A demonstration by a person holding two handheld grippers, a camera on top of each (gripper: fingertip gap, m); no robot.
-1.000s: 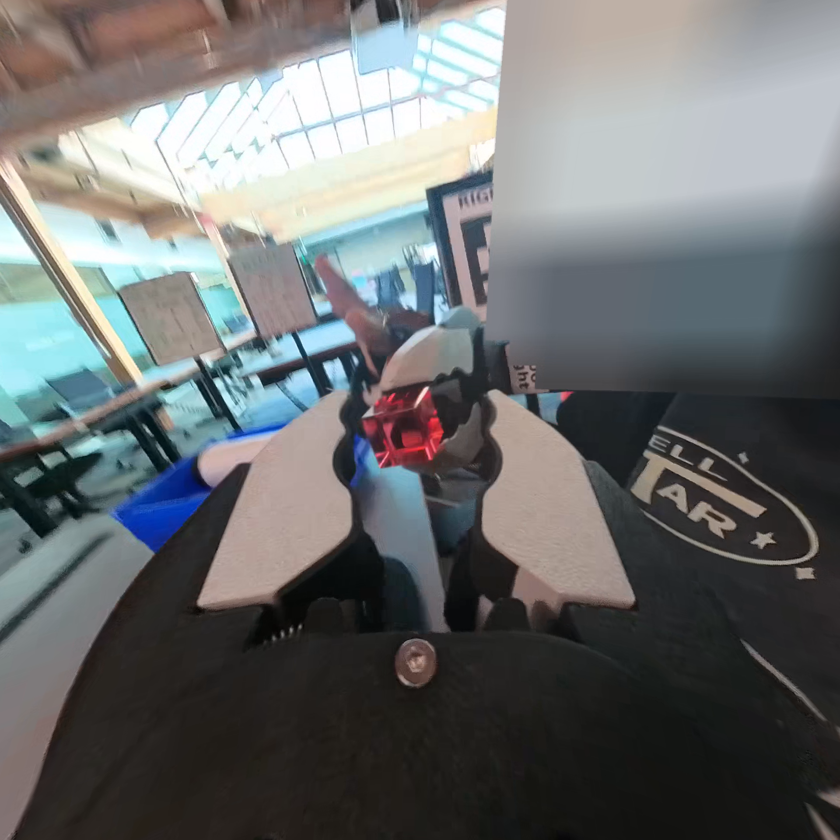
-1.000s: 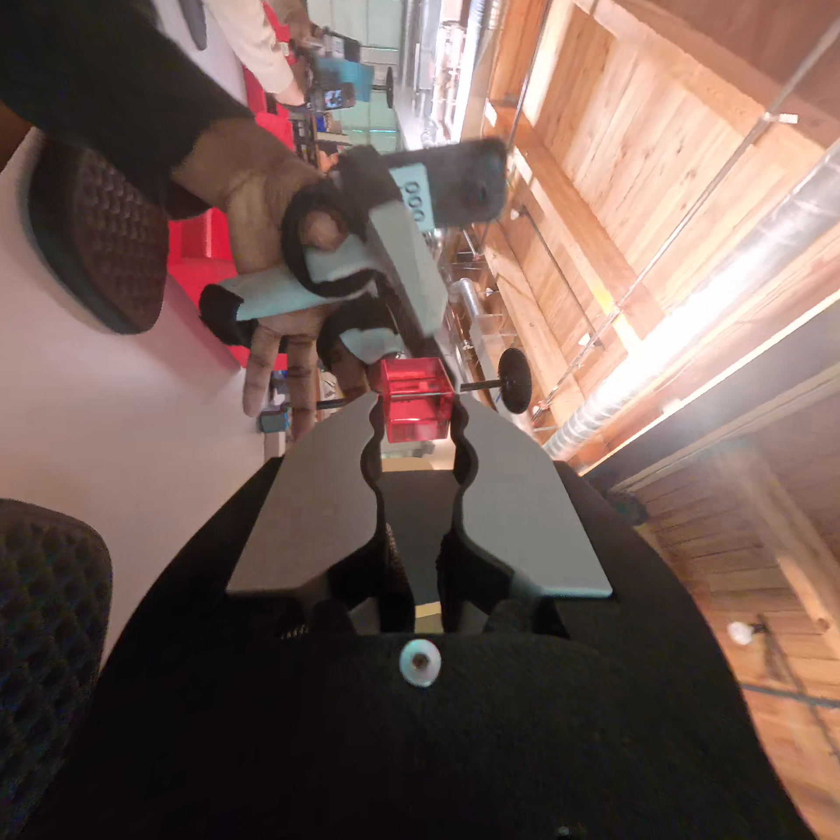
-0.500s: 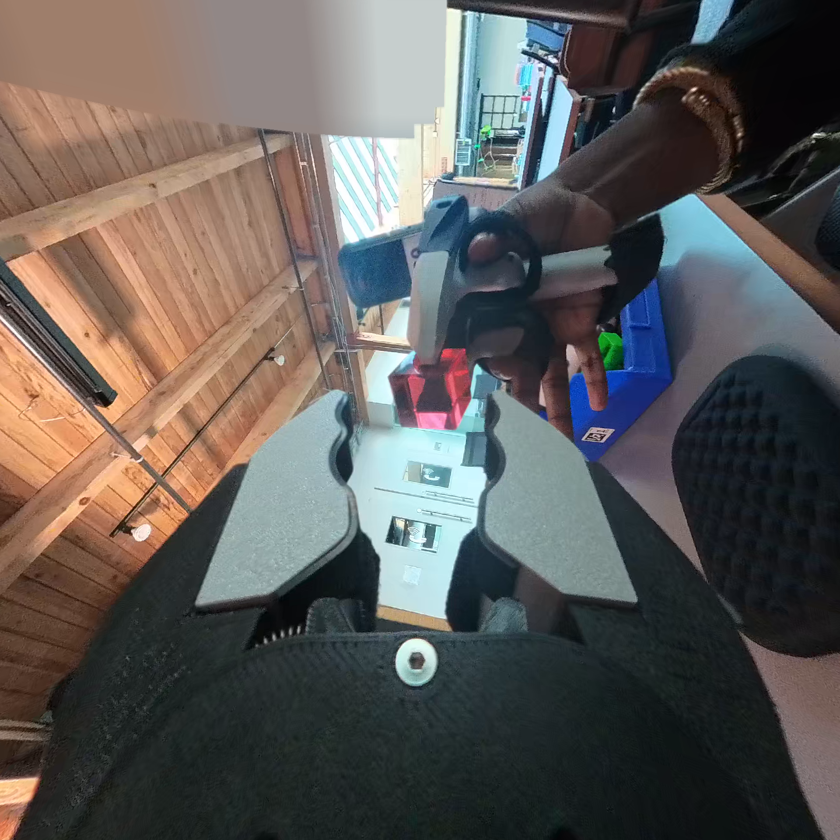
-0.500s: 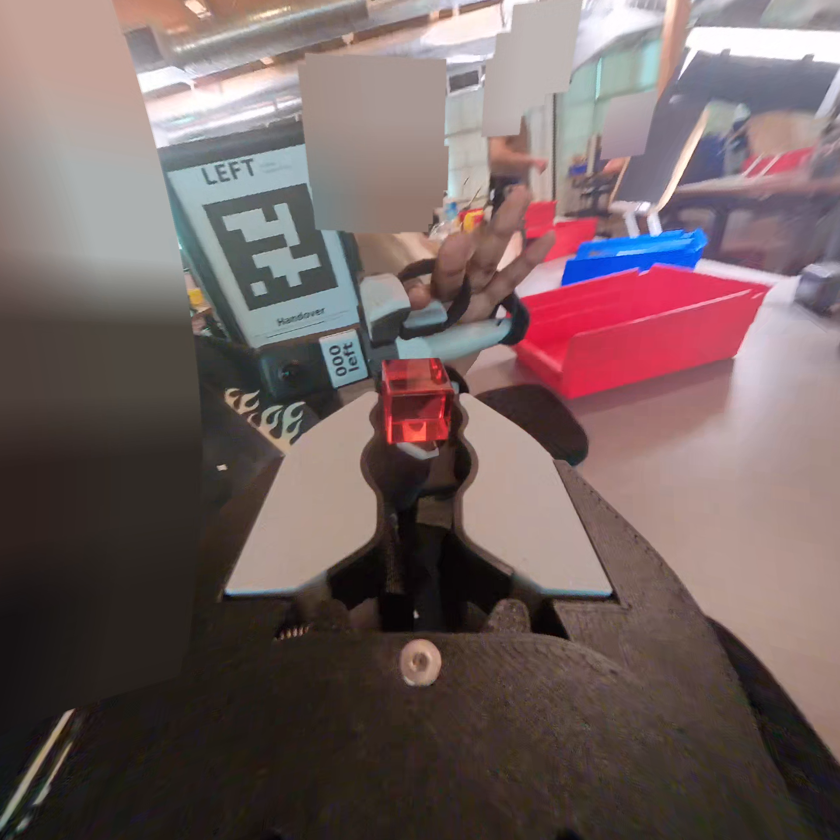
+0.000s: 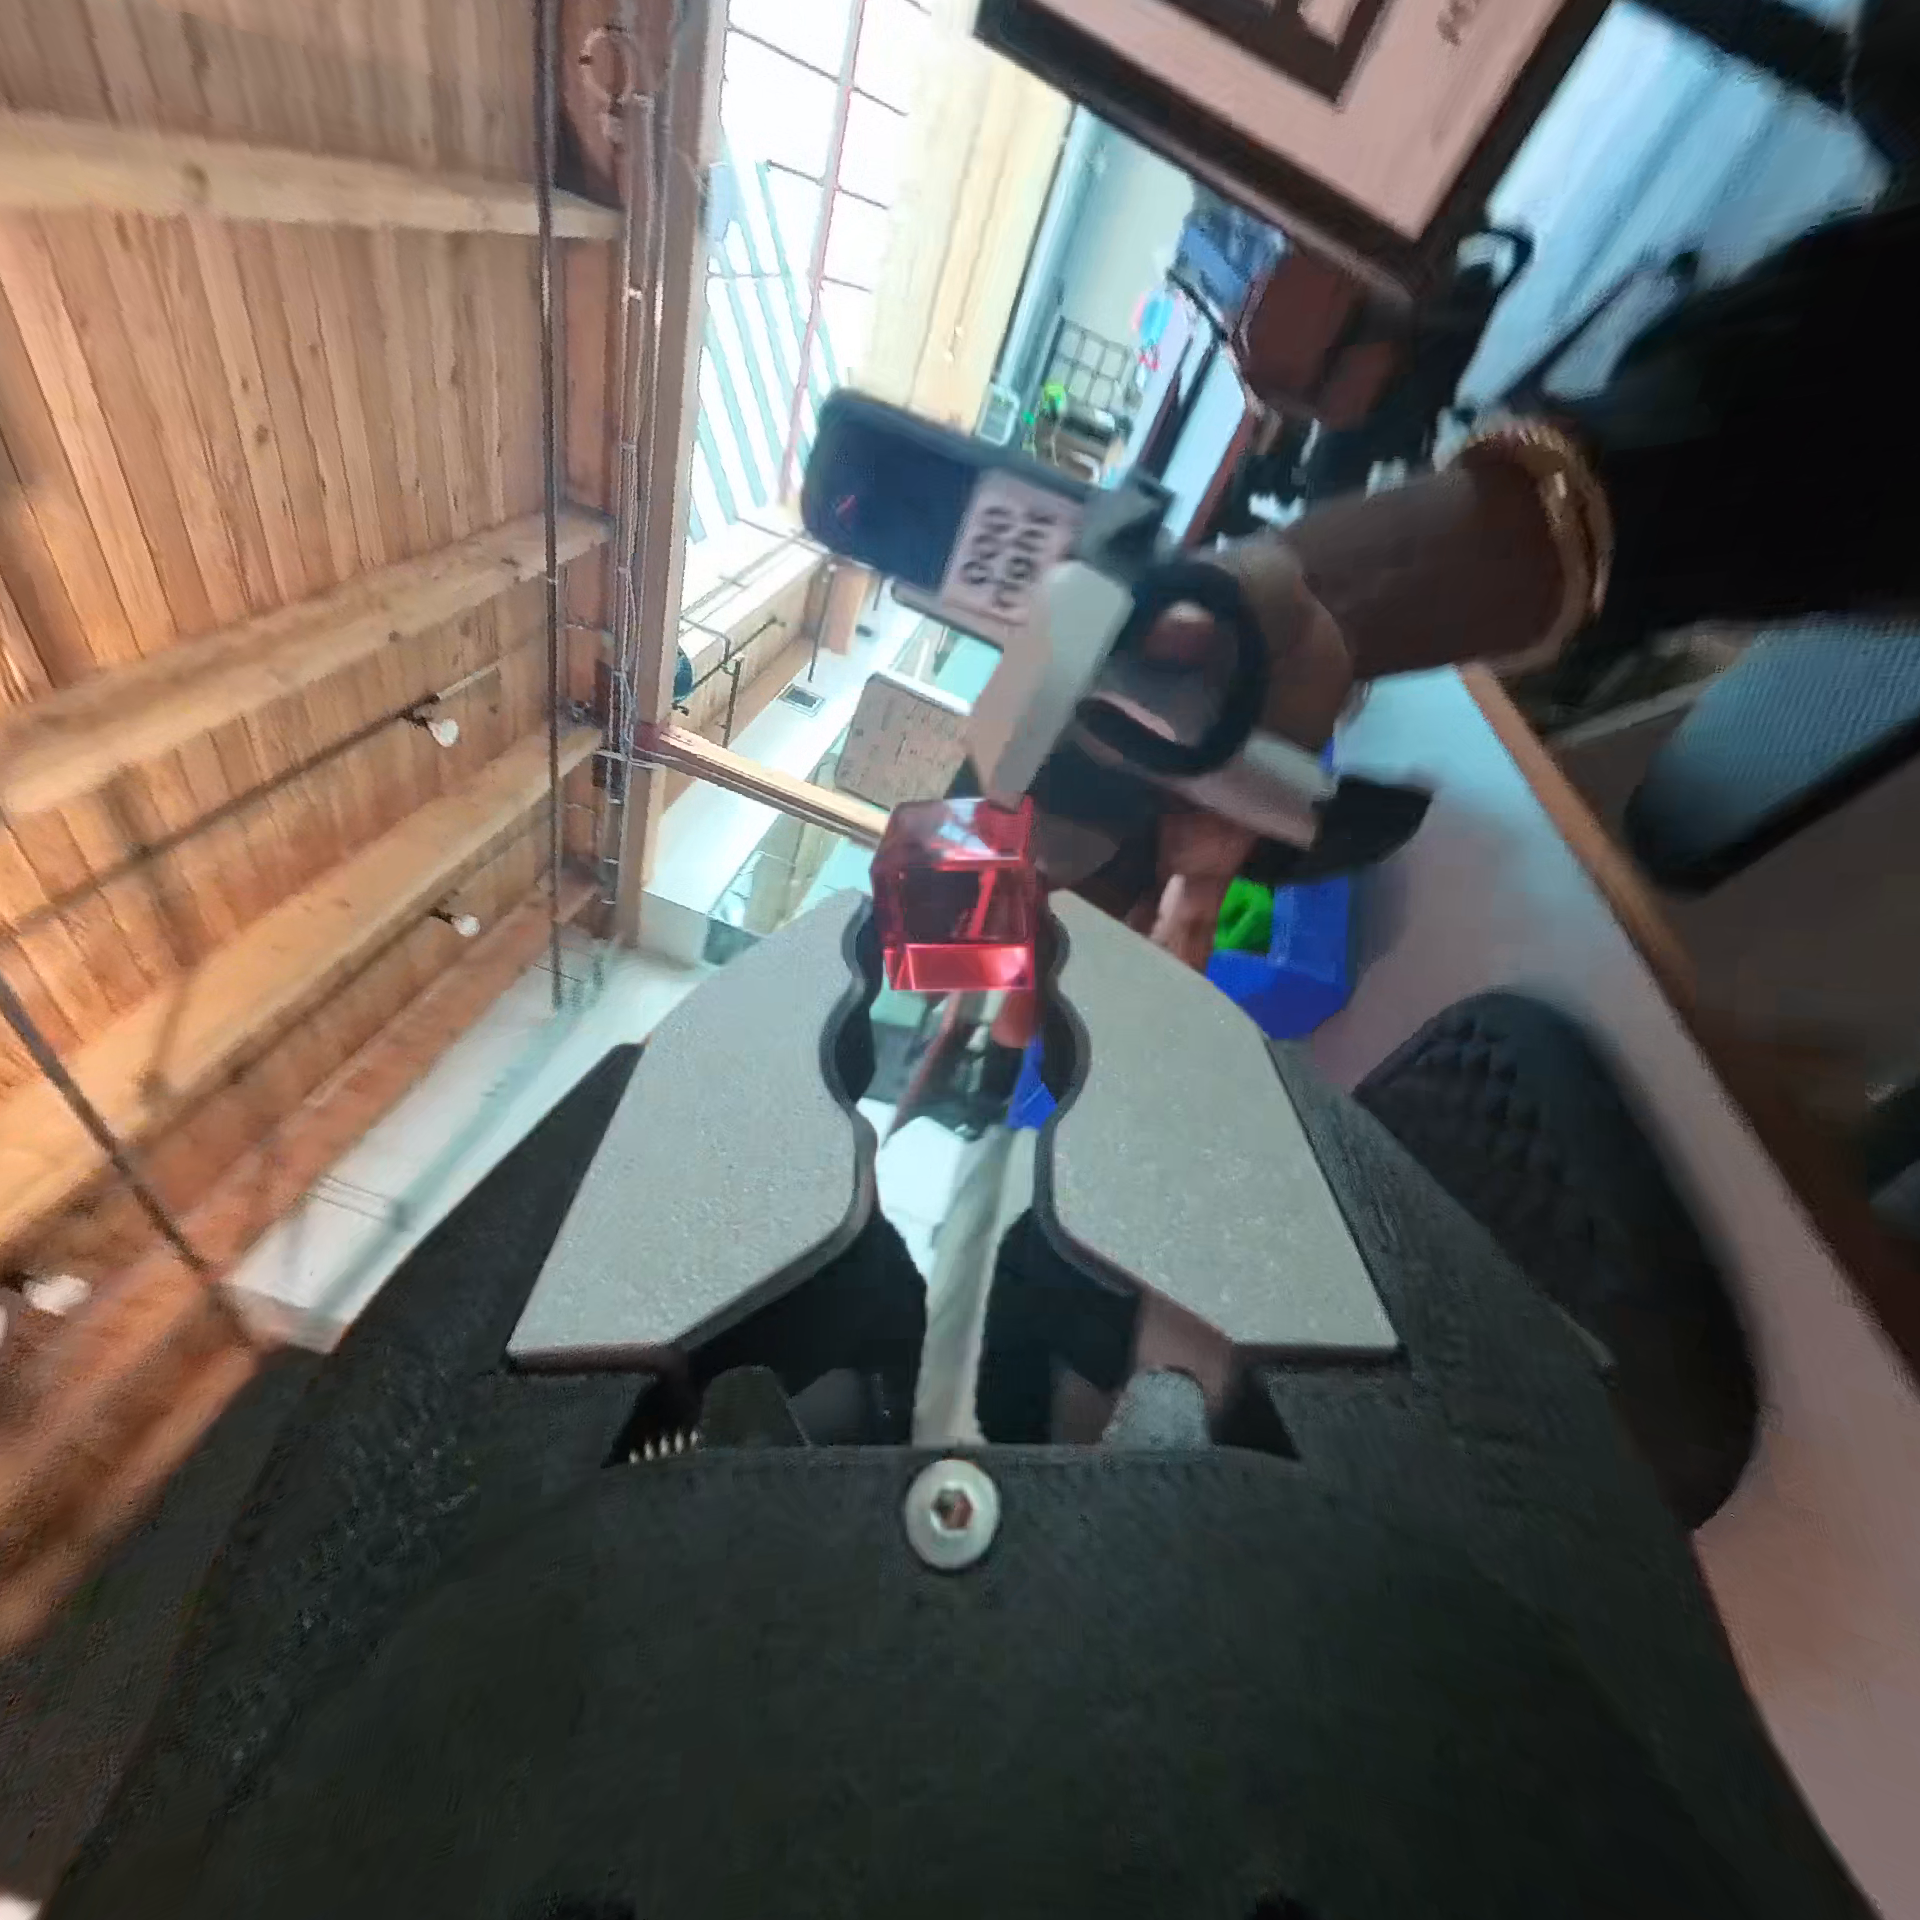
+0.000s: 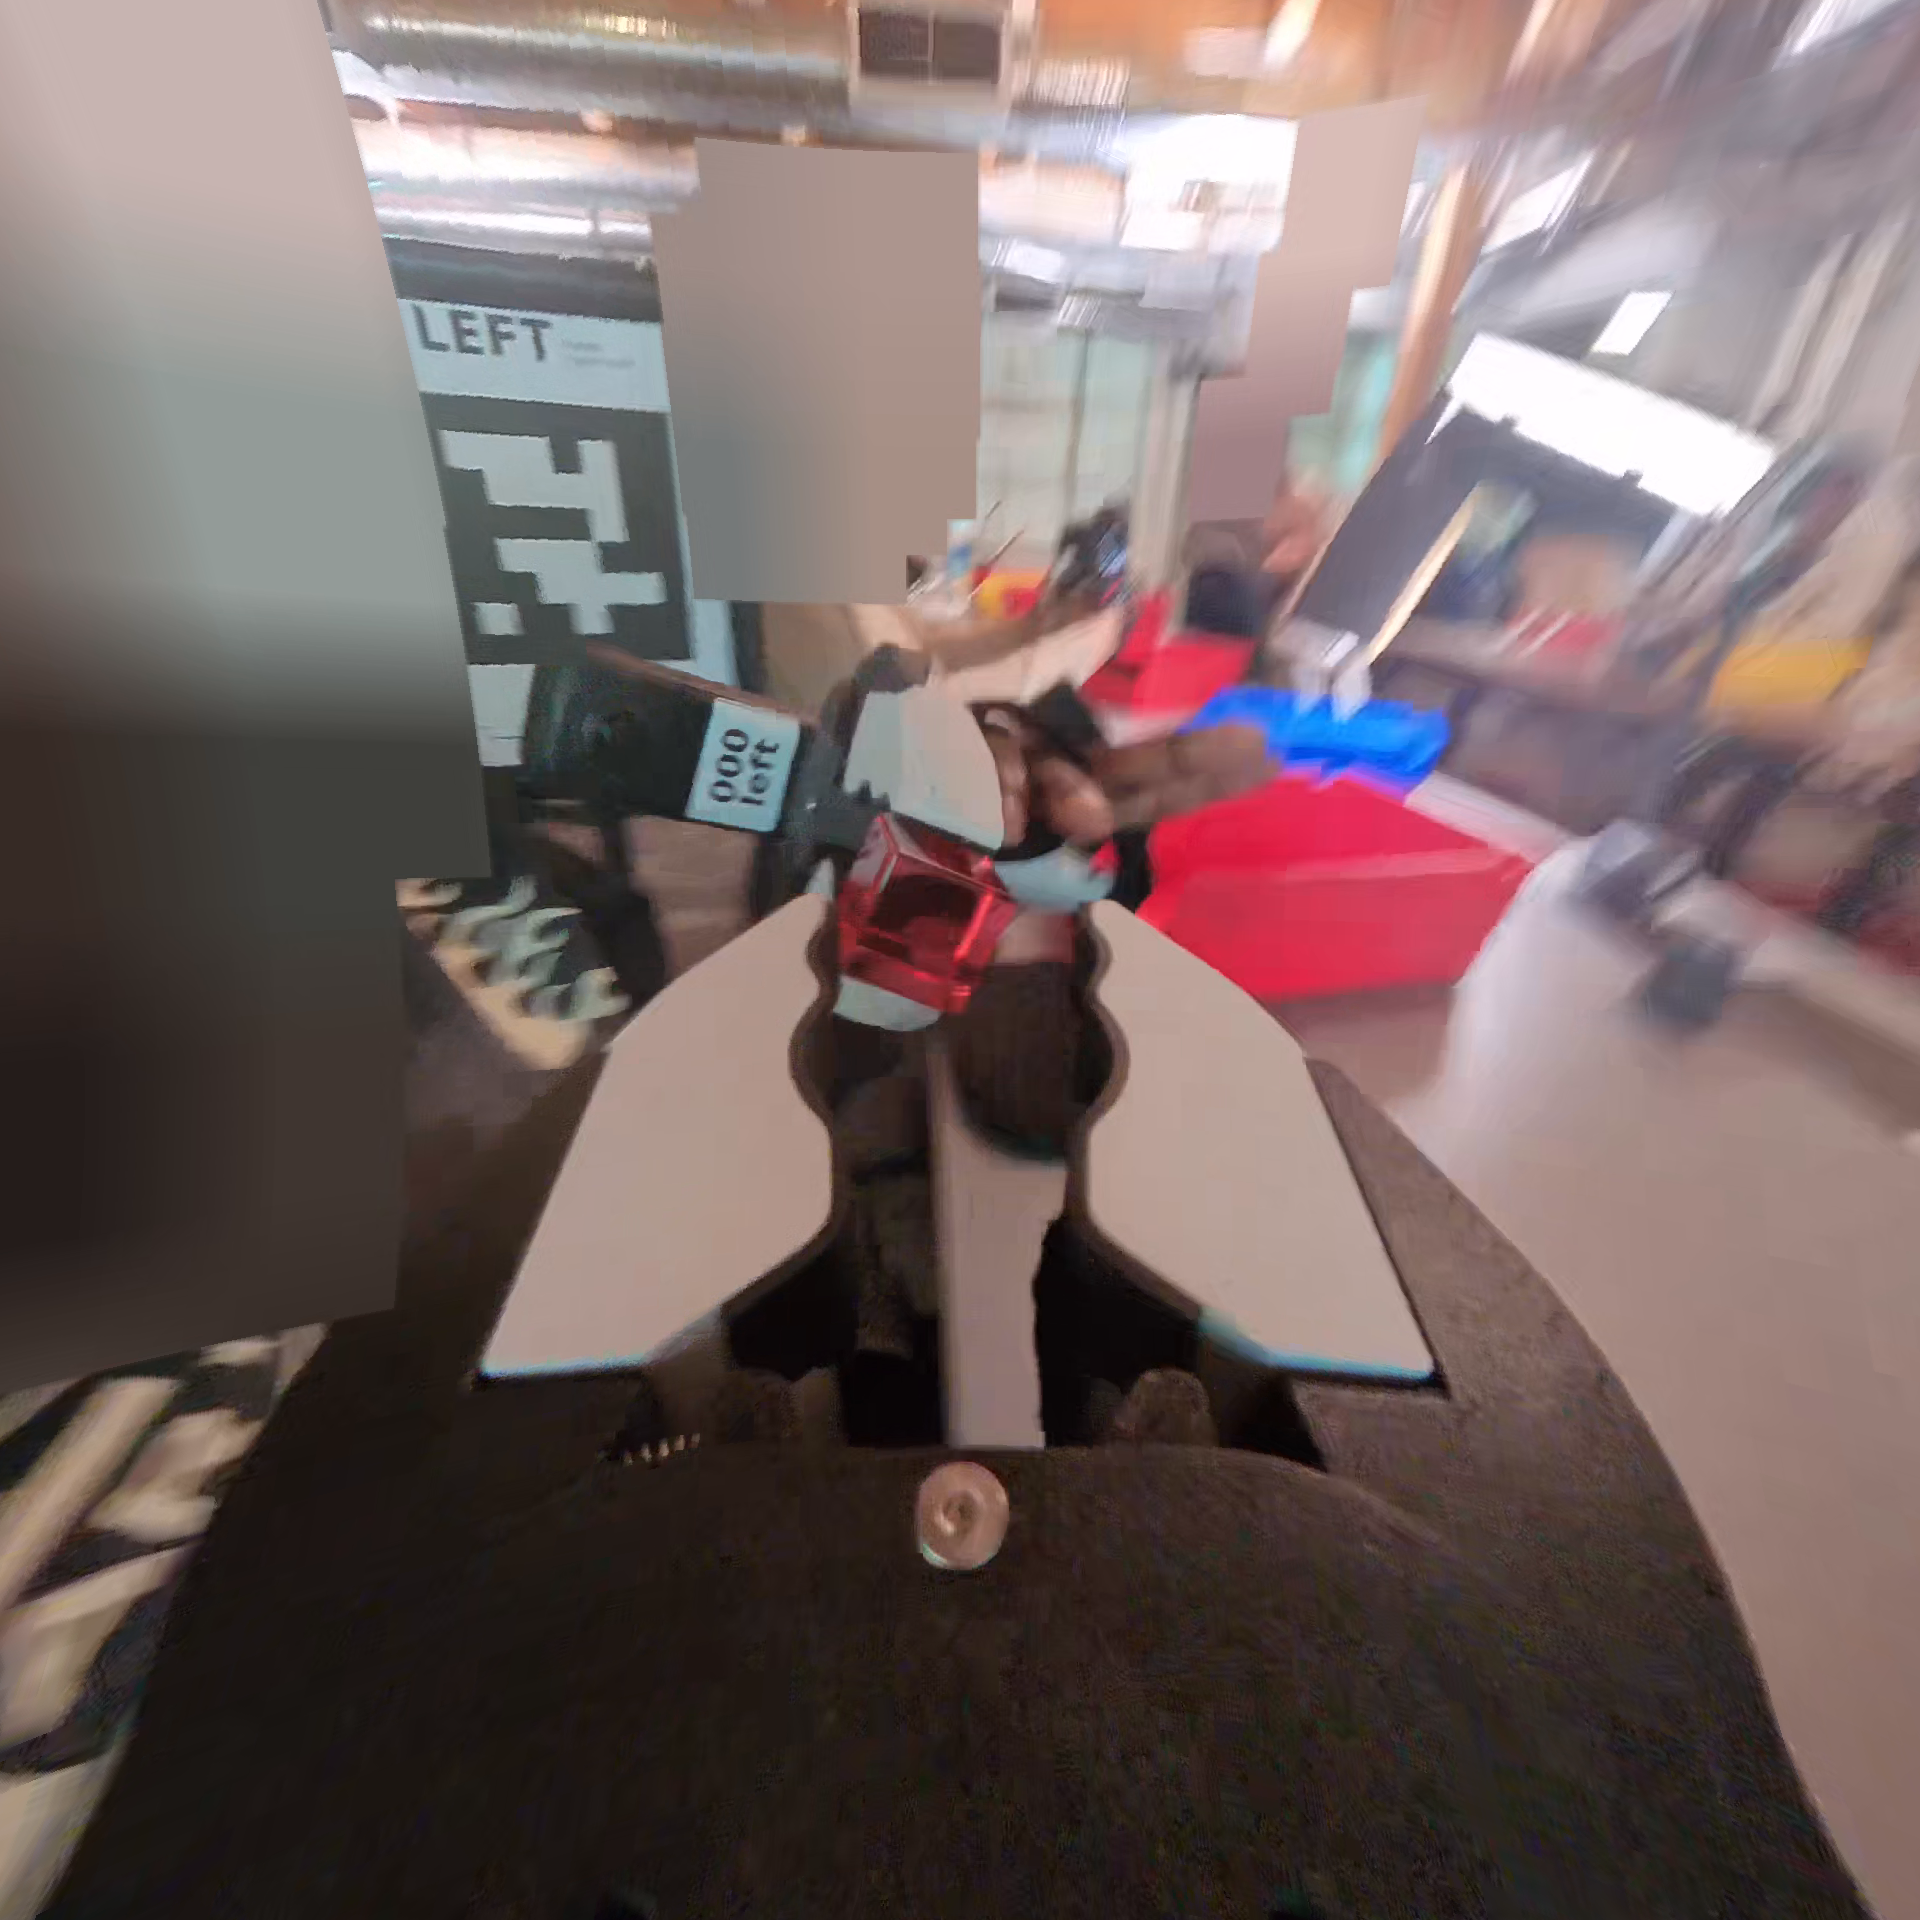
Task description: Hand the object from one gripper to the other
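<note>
A clear red cube (image 5: 956, 904) sits between the fingertips of my left gripper (image 5: 956, 935), which is shut on it in the air. In the right wrist view the cube (image 6: 914, 925) is pinched between the left gripper's white fingers (image 6: 925, 769). My right gripper (image 6: 961, 925) is open: its jaws stand wide on either side of the cube, which is close to its left fingertip. In the left wrist view one finger (image 5: 1029, 707) of the right gripper ends just above the cube, and a hand (image 5: 1278, 665) holds that gripper.
A grey table (image 6: 1610, 1143) lies below. A red bin (image 6: 1320, 894) and a blue bin (image 6: 1340, 738) stand on it behind the cube. A blue bin (image 5: 1278, 977) and a black textured pad (image 5: 1538, 1195) show in the left wrist view.
The left gripper's fingers have closed on the cube. The right gripper's fingers, shut on it half a second ago, have spread apart. Both views have swung round.
</note>
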